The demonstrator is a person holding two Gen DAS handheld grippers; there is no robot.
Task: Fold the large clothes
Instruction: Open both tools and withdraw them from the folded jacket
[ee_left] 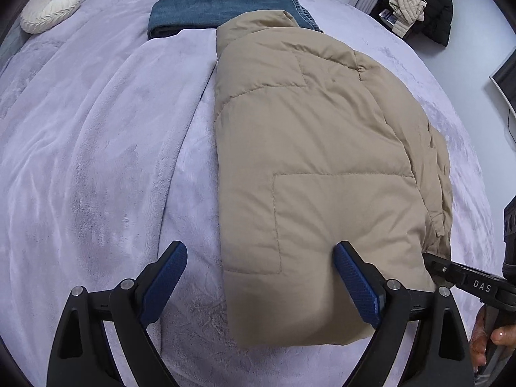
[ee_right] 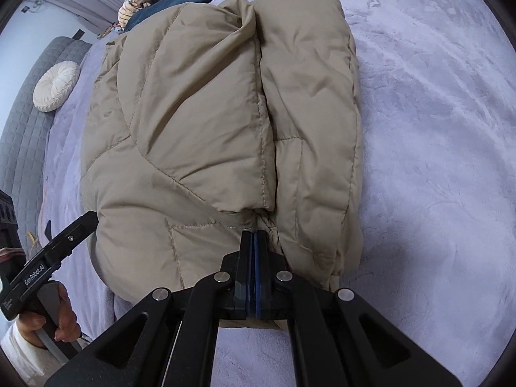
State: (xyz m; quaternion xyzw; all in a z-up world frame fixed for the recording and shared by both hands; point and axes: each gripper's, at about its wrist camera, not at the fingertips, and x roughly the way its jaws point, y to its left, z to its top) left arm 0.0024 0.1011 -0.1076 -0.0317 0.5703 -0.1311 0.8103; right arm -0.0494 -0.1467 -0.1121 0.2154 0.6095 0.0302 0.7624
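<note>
- Lavender bed blanket (ee_left: 96, 148) is carrying the tan puffer jacket (ee_left: 316, 148), lying partly folded, lengthwise.
- Right tool (ee_right: 254, 242) is pinching the jacket's near hem, jaws closed on fabric; left tool (ee_left: 259, 277) is gaping wide, straddling the near-left corner.
- Judged best: grip that corner too, then lift both evenly toward the far collar.
- Folded jeans (ee_left: 206, 13) are lying beyond.

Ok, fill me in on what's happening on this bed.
A person with a handheld gripper in each hand is folding a tan puffer jacket on a lavender blanket. The right gripper is shut on the jacket's near edge. The left gripper is open, straddling the jacket's left corner without gripping. Folded jeans lie beyond it.
</note>
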